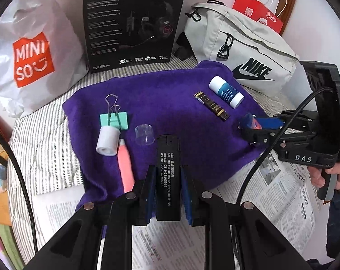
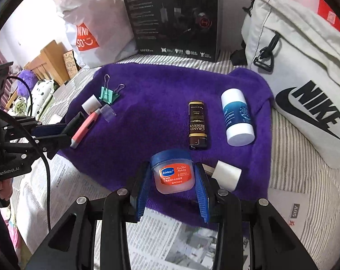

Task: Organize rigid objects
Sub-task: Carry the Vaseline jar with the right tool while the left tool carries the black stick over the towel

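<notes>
The left gripper [image 1: 167, 180] is clamped on a black lighter [image 1: 167, 175], pads pressed to its long sides, the lighter pointing out over the purple towel [image 1: 170, 94]. The right gripper [image 2: 173, 180] grips a lip-balm jar [image 2: 173, 173] by its sides, blue lid away from the camera, above the towel's near edge.

On the towel lie, at the left, a green clip [image 1: 113, 120], a white roll [image 1: 107, 141], a pink pen [image 1: 126, 164] and a clear cap [image 1: 144, 133]; at the right, a brown lighter [image 2: 197, 124] and a white tube [image 2: 236, 117] lie side by side. A small white piece [image 2: 226, 175] sits just beside the right jaw.

The step in hand looks like carrying both items to their places. To do it well, I would set like with like — the black lighter next to the brown one, parallel to it, the jar near the tube. Lower each until it rests on the towel before letting go; the jar could roll if dropped on its side, so set it flat. Keep the two grippers apart and clear of the white piece.
</notes>
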Tool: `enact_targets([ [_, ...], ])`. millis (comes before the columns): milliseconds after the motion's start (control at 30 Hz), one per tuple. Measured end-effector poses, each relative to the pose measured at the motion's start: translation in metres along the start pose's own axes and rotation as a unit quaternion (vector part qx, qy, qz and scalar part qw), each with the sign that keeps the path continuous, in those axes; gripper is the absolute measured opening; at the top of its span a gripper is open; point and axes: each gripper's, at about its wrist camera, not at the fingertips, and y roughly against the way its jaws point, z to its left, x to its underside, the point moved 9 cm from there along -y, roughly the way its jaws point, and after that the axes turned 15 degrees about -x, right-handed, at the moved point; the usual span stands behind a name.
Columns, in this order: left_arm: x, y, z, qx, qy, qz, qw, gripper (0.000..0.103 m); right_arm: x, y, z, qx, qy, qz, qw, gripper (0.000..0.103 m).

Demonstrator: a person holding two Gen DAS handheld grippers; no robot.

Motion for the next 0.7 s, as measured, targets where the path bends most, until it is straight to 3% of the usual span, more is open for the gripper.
enact_targets([
  [700,-0.009,-0.058,-0.008,0.013,-0.021,0.034,0.9991,0.021,0.002,-0.04,-0.01,-0.003,0.007,0.029,1.0,0.038],
])
